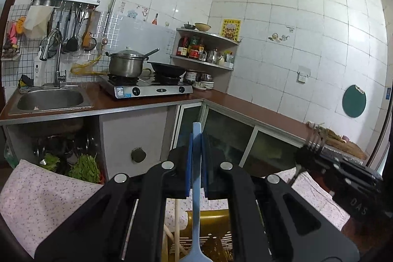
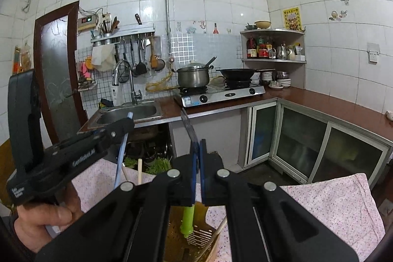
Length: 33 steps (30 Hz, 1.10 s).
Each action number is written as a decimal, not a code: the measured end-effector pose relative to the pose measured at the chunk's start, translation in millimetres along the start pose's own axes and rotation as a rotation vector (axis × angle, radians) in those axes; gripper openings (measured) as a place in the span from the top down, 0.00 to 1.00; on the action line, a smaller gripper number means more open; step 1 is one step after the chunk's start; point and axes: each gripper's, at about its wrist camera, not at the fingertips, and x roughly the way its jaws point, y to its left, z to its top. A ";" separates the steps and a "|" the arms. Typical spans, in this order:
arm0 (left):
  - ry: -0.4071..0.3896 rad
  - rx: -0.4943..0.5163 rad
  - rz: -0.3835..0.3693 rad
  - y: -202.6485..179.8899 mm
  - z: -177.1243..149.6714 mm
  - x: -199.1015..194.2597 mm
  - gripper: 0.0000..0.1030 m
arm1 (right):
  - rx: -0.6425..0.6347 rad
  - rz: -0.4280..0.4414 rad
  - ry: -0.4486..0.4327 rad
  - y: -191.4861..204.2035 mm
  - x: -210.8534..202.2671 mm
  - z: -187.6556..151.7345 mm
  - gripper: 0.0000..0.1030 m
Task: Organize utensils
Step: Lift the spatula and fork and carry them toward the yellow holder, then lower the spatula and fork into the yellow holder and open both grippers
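Left fingers point(image 1: 196, 139) pinch a blue spoon point(image 1: 196, 200); right fingers point(image 2: 197, 149) grip a green-handled fork point(image 2: 188, 222).

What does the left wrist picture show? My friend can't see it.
The left gripper is shut on a light blue spoon, held above a yellow slotted holder on a flowery cloth. Behind are a sink and stove.

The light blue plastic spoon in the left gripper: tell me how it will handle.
The light blue plastic spoon looks thin, so probably light and slightly bendy. Pinched mid-handle by the left gripper, its bowl end hangs low and may pivot. Smooth plastic could slip.
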 end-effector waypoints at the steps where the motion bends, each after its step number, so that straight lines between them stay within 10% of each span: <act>1: -0.006 -0.006 -0.001 2.0 -0.7 0.8 0.95 | -0.005 -0.001 0.001 0.6 0.0 -2.4 0.98; 23: 0.039 0.026 0.013 2.0 -27.6 11.9 0.94 | 0.017 0.033 0.061 -4.5 1.9 -29.2 0.96; 31: 0.057 0.020 0.033 6.6 -29.4 -13.7 0.76 | 0.030 0.043 0.089 -7.0 -7.8 -27.2 0.93; 33: 0.052 0.013 0.041 10.0 -29.6 -24.8 0.67 | 0.044 0.050 0.105 -9.7 -8.2 -26.0 0.67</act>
